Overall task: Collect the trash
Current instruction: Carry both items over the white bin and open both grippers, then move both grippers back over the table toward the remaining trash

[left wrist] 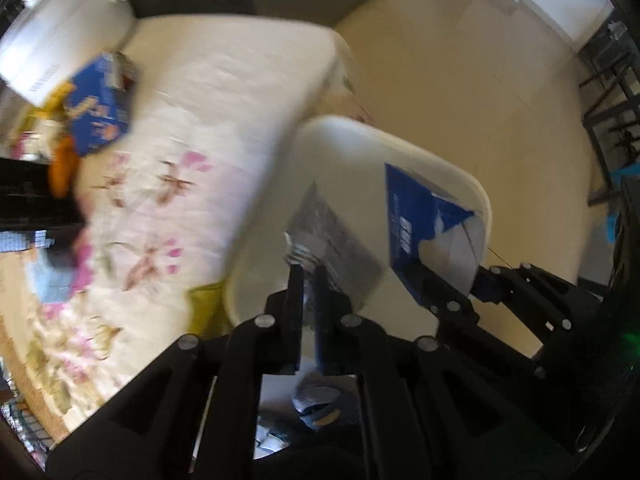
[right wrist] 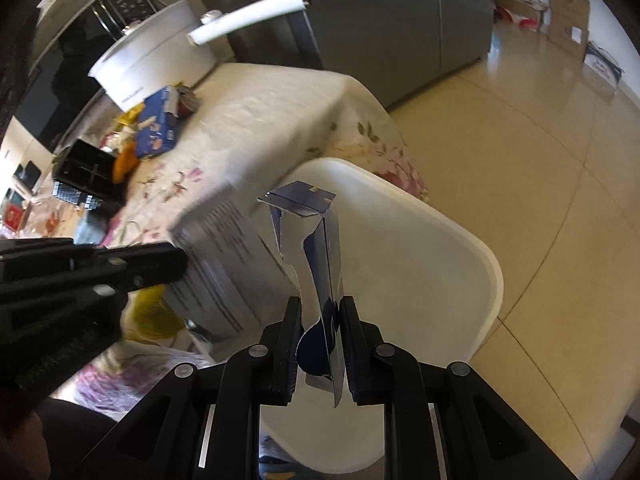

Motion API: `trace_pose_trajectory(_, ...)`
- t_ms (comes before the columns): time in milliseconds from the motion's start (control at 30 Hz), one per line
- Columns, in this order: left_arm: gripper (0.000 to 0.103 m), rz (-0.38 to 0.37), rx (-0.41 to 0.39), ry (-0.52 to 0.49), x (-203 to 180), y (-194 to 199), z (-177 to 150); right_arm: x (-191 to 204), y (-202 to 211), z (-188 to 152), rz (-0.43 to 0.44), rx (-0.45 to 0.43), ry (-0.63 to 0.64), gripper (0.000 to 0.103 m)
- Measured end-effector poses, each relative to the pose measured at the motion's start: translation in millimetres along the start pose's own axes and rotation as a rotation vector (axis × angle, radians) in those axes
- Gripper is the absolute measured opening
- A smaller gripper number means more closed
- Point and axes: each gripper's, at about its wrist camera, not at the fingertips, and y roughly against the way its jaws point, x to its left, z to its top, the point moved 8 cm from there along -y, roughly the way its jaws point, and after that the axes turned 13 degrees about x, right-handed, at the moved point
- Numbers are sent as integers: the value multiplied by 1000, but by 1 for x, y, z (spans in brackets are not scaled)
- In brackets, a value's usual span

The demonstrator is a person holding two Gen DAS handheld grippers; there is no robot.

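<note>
Pale floor tiles and a table under a floral tablecloth (right wrist: 256, 120) frame the white bin (right wrist: 460, 248), which stands on the floor just beside the table's near edge, its mouth facing up toward both of your grippers. Your right gripper (right wrist: 320, 312) is clamped on a torn blue carton (right wrist: 324, 248), pinched low so the flattened body stands up above the bin's opening; held that way, it should fall straight in once you let go. Your left gripper (left wrist: 306, 280) has its jaws nearly together around the crumpled corner of a grey printed box (left wrist: 336, 236), which hangs tilted over the table-side rim of the bin; motion blur keeps you from telling how firmly the pads bite, so I'd judge the hold as light. Both pieces sit over the bin rather than inside it, so the drop looks like the step in hand. Farther from the bin, toward the table's far end, a blue snack box (right wrist: 156, 124), a white pot (right wrist: 156, 60) with a long handle and a black tray (right wrist: 86, 172) sit among other clutter, and the snack box may be next to collect. Watch the grey box: being nearest the rim, it could catch the edge and tip outward.
</note>
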Motion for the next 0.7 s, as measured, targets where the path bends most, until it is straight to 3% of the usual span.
trace_pose_trajectory(67, 36, 6, -10, 3, 4, -1, 0, -2, -8, 0, -9, 19, -6, 20)
trace_pose_trajectory(133, 43, 23, -41, 1, 9, 8, 1, -3, -15, -3, -22, 32, -7, 20)
trace_pose_trajectory(300, 44, -18, -103, 55, 42, 40, -9, -12, -45, -8, -56, 109, -6, 21)
trace_pose_trajectory(467, 48, -34, -170, 175, 91, 65, -30, -15, -76, -15, -78, 202, -3, 25)
trace_pose_trajectory(600, 49, -48, -199, 252, 128, 72, -51, -13, -87, -17, -97, 223, 5, 27)
trace_pose_trajectory(633, 49, -55, -206, 272, 137, 74, -56, -15, -88, -16, -104, 223, -2, 29)
trace_pose_trajectory(700, 49, -62, -219, 312, 155, 76, -62, -16, -88, -14, -106, 213, -18, 45)
